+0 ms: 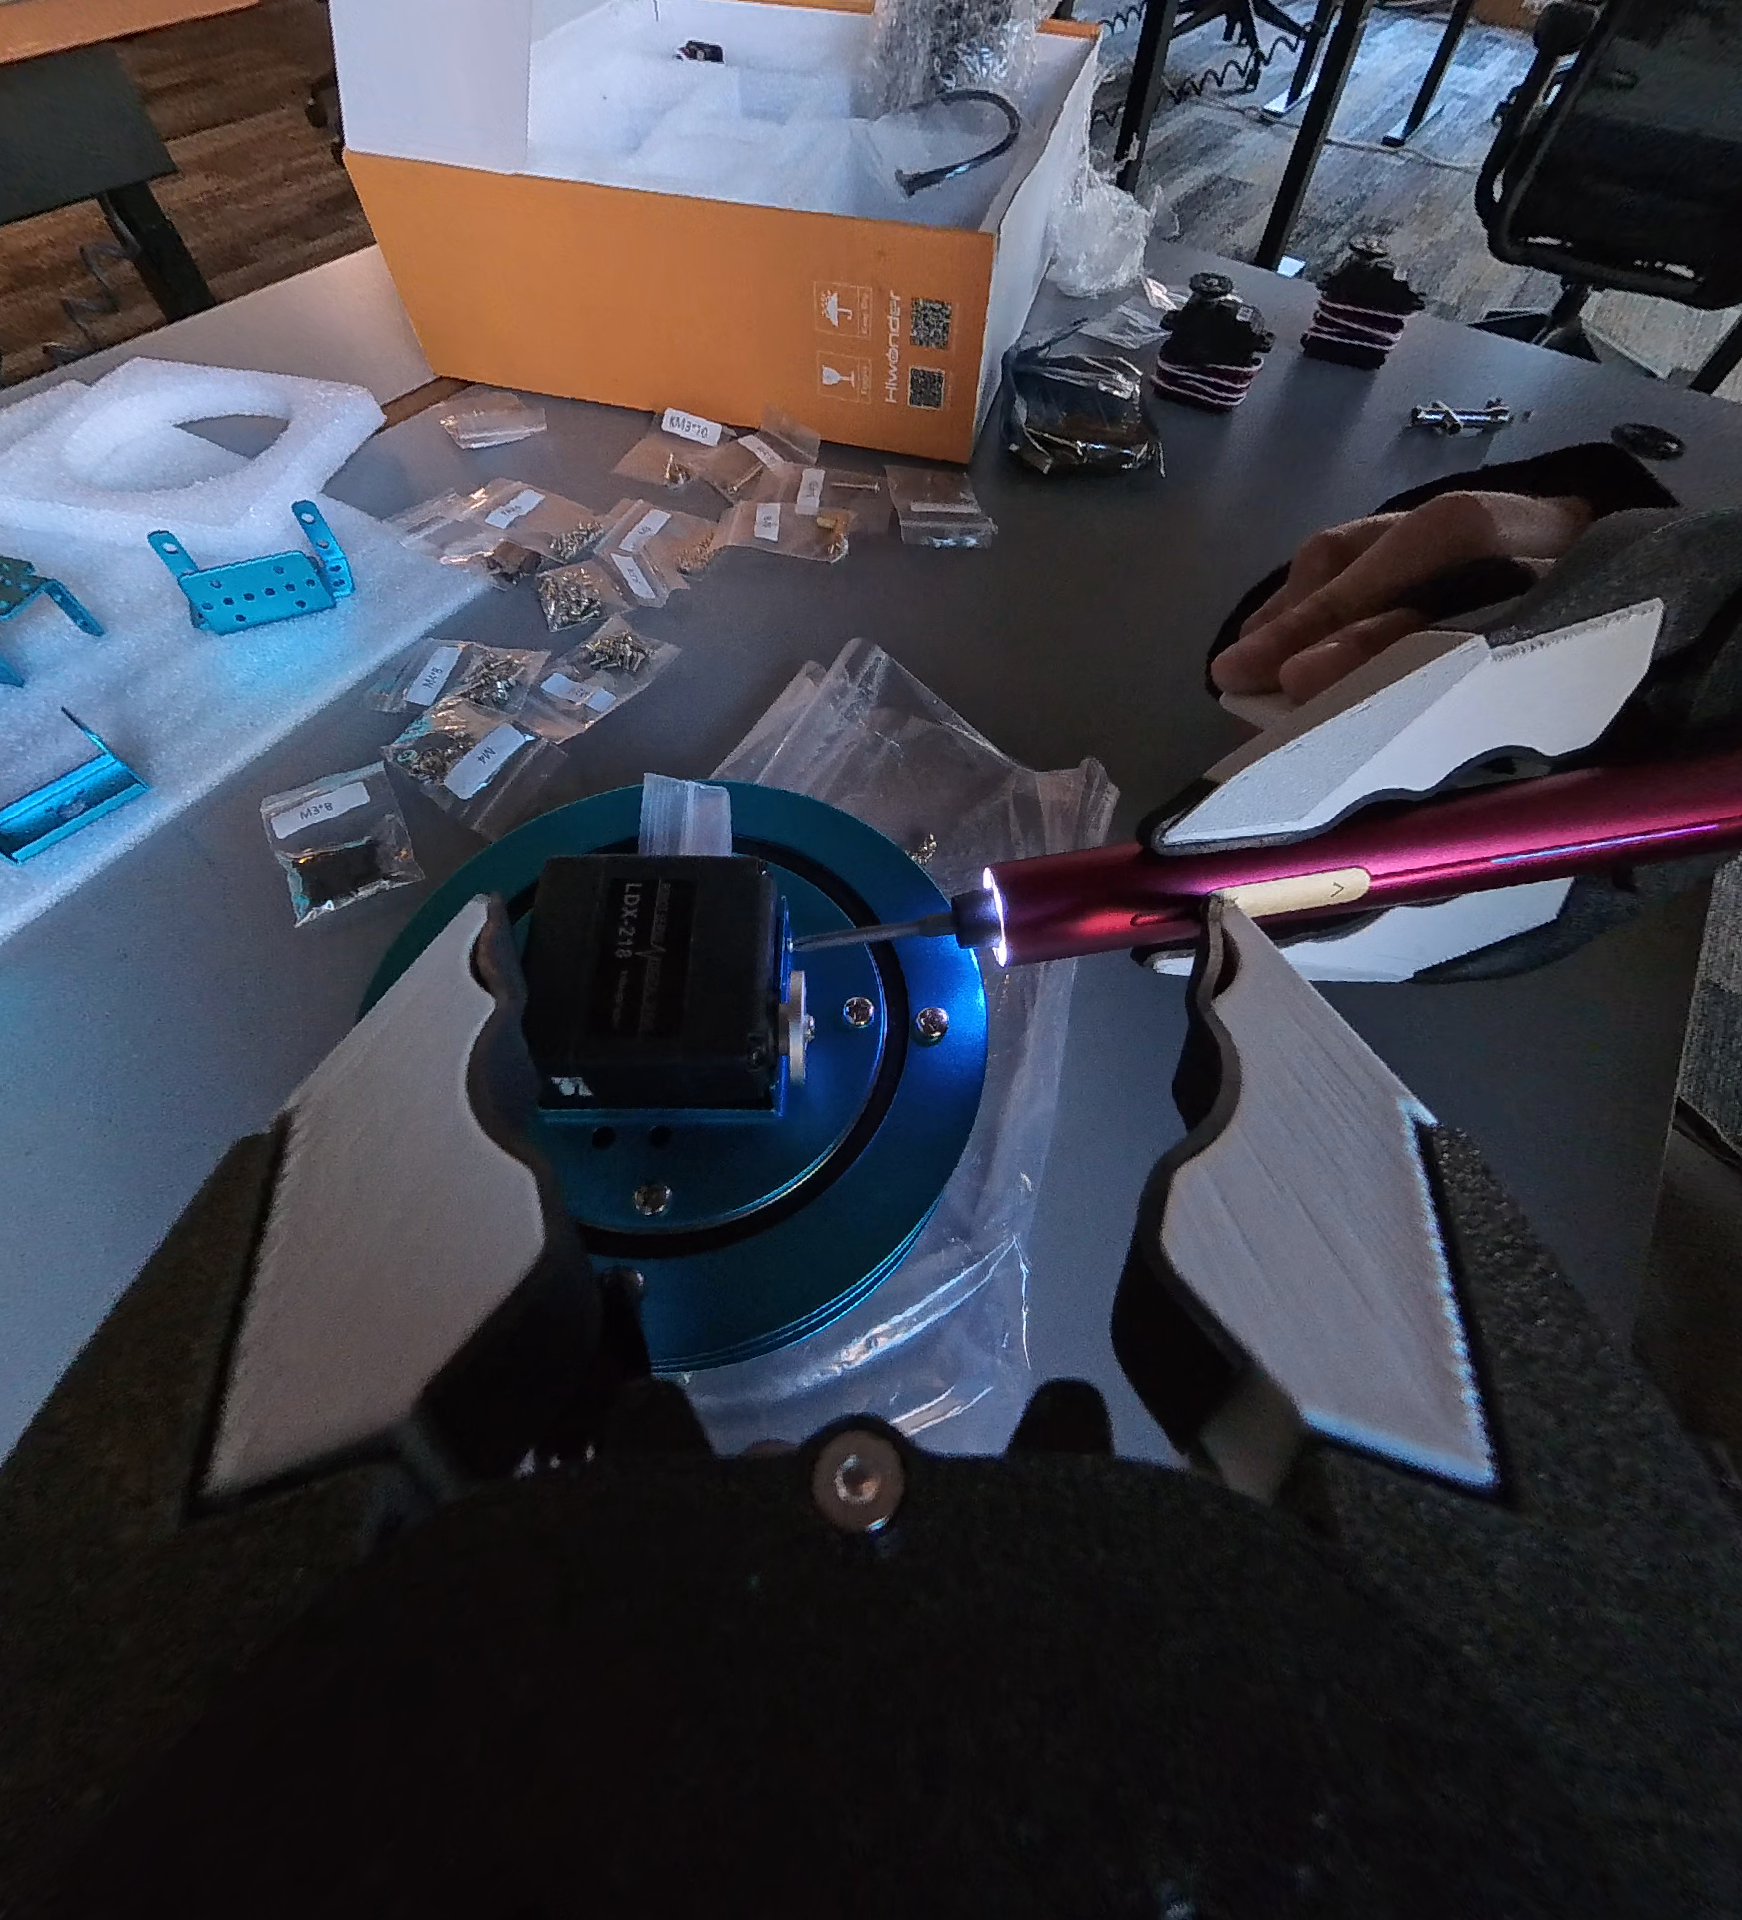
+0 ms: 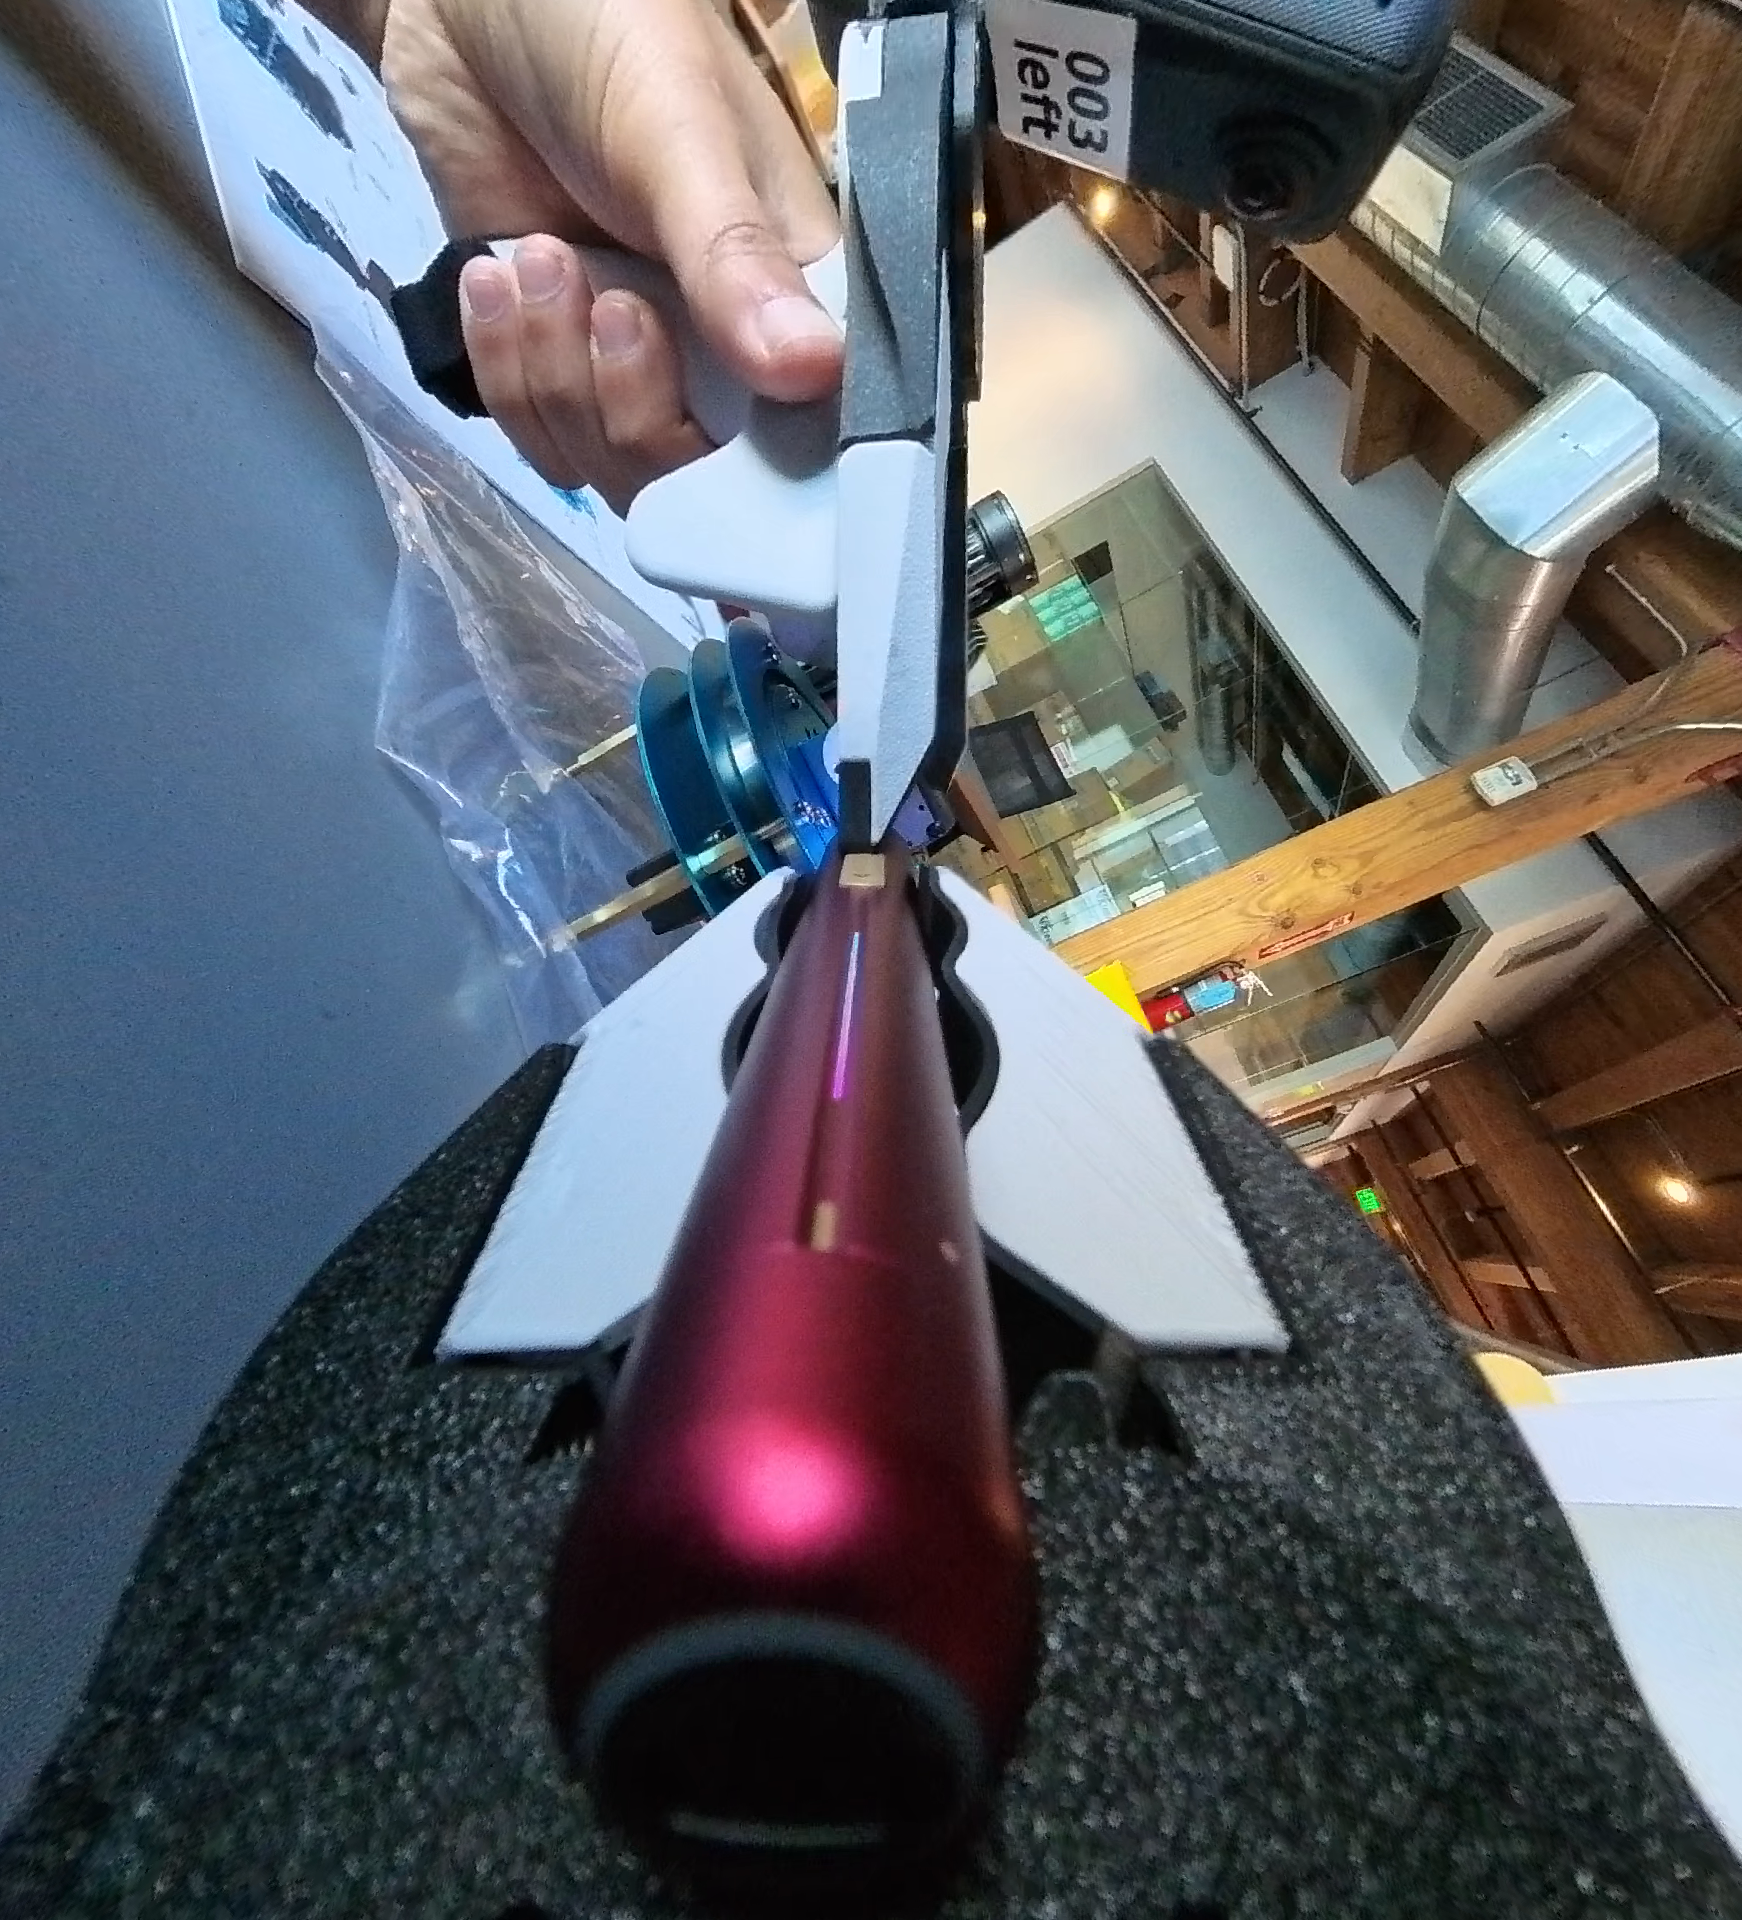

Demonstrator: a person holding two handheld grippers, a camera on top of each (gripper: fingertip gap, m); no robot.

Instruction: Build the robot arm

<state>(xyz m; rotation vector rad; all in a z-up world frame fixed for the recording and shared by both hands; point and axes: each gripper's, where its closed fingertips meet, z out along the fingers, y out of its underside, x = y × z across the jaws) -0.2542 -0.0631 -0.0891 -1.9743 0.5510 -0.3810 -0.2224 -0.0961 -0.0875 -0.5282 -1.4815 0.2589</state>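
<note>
Left wrist view: the left gripper point(image 1: 846, 925) stood with its fingers spread wide apart over a round blue base point(image 1: 742, 1195), gripping nothing; its left fingertip lay right against the black motor block point(image 1: 654, 987) mounted on that base, its right fingertip just beside the shaft of a red electric screwdriver point(image 1: 1366, 857). The base sat on a clear plastic bag point(image 1: 950, 748) on the dark grey table point(image 1: 1262, 1091). The screwdriver, its front light on, came in from the right, and its thin bit point(image 1: 867, 928) reached the right side of the motor block. The right gripper point(image 1: 1173, 899) was clamped on the screwdriver, with a person's hand point(image 1: 1366, 603) behind it. Farther back lay small bags of screws point(image 1: 576, 592), blue metal brackets point(image 1: 259, 582) on white foam point(image 1: 171, 447), an open orange and white box point(image 1: 680, 291), and two more black motors point(image 1: 1210, 343) near the far edge. Right wrist view: the right gripper point(image 2: 856, 883) was closed on the red screwdriver point(image 2: 805, 1299), which ran forward along the fingers. Ahead of its tip, the blue base point(image 2: 701, 748) appeared edge-on with brass posts point(image 2: 618, 904) projecting from it toward the table point(image 2: 119, 727). The left gripper point(image 2: 898, 665) crossed in front of the base, a hand point(image 2: 618, 187) around its handle; whether it touched the base could not be told here.
</note>
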